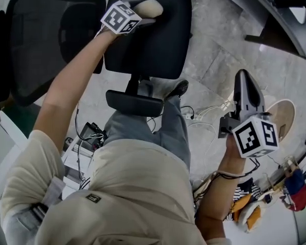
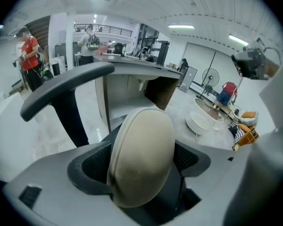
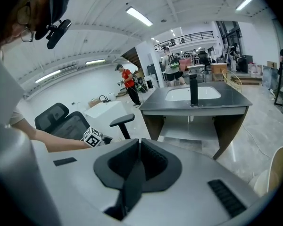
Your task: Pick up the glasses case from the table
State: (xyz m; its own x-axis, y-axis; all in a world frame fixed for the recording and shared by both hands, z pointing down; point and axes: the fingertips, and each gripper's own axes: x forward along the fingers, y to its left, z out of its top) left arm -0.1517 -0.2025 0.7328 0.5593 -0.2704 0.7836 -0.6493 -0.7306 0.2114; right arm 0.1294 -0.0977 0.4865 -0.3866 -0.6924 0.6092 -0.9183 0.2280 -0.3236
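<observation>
"Two grippers show in the head view. What does each one have?"

"The left gripper [image 1: 142, 13] is reached out over the seat of a black office chair [image 1: 153, 50], with the beige glasses case [image 1: 150, 6] at its tip. The right gripper [image 1: 243, 76] hangs near the person's side above the floor, well apart from the case."

"Does the left gripper view confirm the grip?"

"It does. The jaws are clamped on the case, one on each flank, and its rounded end stands up between them. Nothing is under it but a chair armrest [image 2: 61, 91] and the floor beyond, and the grey table [image 2: 132, 65] lies further off. The case is in the air, touching no surface."

"And the right gripper view?"

"Its jaws are pressed together with nothing between them. It looks across at a grey desk [image 3: 198, 100], and the left gripper's marker cube [image 3: 91, 137] sits at the end of the outstretched arm."

"So which step is in hand?"

"Judging by how things lie, the pick-up is as good as done, because the case is off the table and carried by the left gripper alone."

"What does the next move call for?"

"Probably only a steady pinch. The shell is smooth and curved, so a loosened grip could let it slide out. The right gripper seems to have no part to play."
</observation>
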